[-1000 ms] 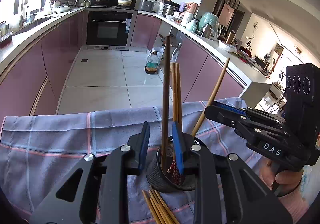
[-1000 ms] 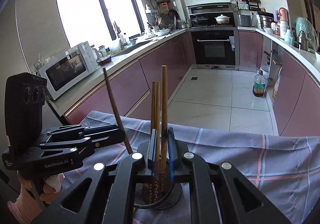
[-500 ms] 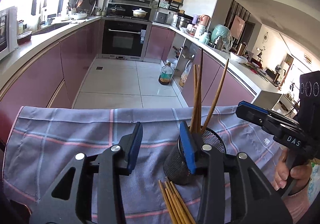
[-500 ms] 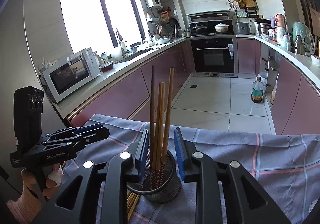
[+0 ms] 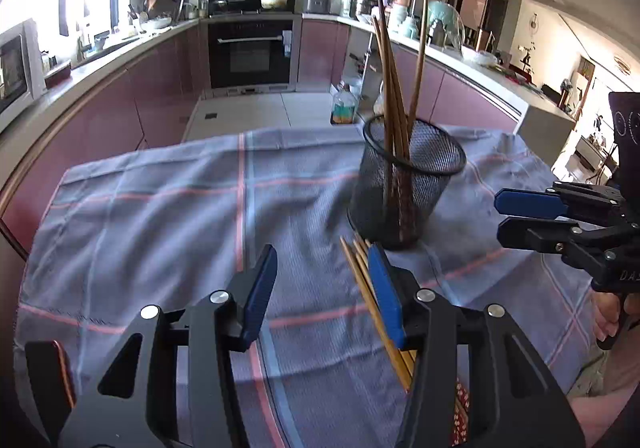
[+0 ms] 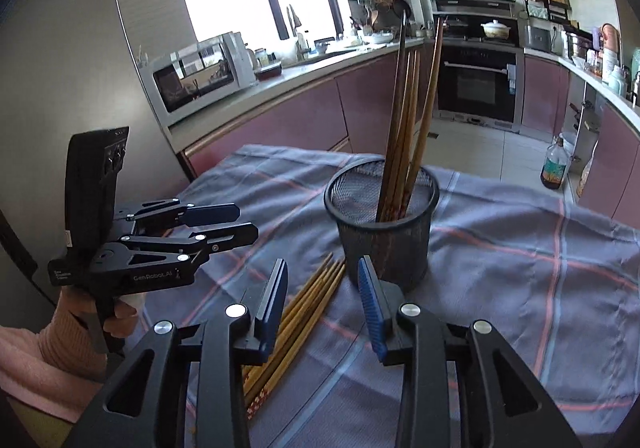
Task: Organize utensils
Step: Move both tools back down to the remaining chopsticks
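left gripper jaws opening, nothing between them, loose wooden chopsticks lie flat just beside its right finger. round black mesh holder stands upright mid-cloth on the checked grey cloth, chopsticks in holder leaning. right gripper jaws opening, empty, loose sticks below.
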Demonstrator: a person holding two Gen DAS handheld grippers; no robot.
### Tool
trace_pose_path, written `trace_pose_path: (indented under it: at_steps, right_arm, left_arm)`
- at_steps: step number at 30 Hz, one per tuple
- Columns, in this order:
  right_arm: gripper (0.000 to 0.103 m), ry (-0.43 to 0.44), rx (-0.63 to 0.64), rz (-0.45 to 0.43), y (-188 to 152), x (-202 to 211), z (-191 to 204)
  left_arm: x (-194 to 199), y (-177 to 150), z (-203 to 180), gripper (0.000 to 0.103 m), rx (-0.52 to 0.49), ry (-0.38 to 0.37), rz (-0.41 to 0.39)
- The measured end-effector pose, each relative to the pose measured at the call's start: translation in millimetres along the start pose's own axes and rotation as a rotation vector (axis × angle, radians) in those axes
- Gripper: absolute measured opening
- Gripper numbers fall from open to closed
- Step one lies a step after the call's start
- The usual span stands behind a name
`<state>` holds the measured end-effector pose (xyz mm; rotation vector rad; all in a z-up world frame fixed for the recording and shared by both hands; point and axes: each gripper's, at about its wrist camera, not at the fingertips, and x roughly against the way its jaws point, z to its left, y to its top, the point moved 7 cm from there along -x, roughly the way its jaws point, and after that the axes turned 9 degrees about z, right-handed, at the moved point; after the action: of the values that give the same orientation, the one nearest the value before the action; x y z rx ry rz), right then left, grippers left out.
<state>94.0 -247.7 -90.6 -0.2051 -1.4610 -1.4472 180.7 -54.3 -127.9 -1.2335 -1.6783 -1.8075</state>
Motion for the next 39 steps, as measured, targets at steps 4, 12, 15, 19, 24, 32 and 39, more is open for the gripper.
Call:
trace_pose_path:
  at_steps: [4,12,15,19,24,32,39]
  right_arm:
    - [0.034,0.036,-0.05,0.085,-26,-30,2]
    - [0.034,0.042,-0.08,0.138,-46,-51,12]
    - [0.034,0.03,-0.075,0.157,-51,-56,14]
    - [0.034,0.009,-0.065,0.166,-54,-61,17]
    - [0.034,-0.011,-0.057,0.173,-58,-64,17]
    - [0.032,-0.049,-0.031,0.179,-59,-67,18]
    - [0.031,-0.084,-0.029,0.19,-59,-64,13]
  left_arm:
    - [-18,-28,-6,0.047,-0.006,-0.034,0.075]
    - [-33,-49,-22,0.047,-0.029,-0.065,0.128]
    - [-36,-53,-25,0.047,-0.033,-0.074,0.142]
    - [-43,-56,-29,0.047,-0.041,-0.061,0.165]
    - [-45,-57,-28,0.047,-0.045,-0.048,0.17]
    - [-46,-58,-25,0.048,-0.053,-0.022,0.178]
    - [-46,-59,-23,0.044,-0.07,-0.015,0.184]
